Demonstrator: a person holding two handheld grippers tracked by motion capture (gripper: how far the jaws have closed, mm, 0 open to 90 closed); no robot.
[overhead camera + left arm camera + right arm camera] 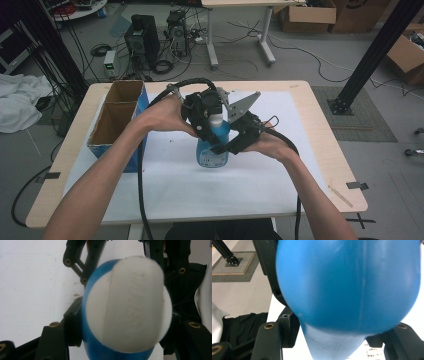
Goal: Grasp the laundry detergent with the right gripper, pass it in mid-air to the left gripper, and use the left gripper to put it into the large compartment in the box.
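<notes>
Upright on the tabletop [165, 185], blue bottle [214, 145] pinched at its white cap [130, 305] by left gripper [206, 120], at its body by right gripper [239, 135].

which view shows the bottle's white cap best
The left gripper view: the white cap faces the camera, large and close. The high view shows it small, between the two grippers above the blue bottle. The right gripper view shows the bottle's blue body.

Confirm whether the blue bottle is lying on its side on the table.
No: in the high view the blue bottle stands upright on the white mat, white cap on top.
</notes>
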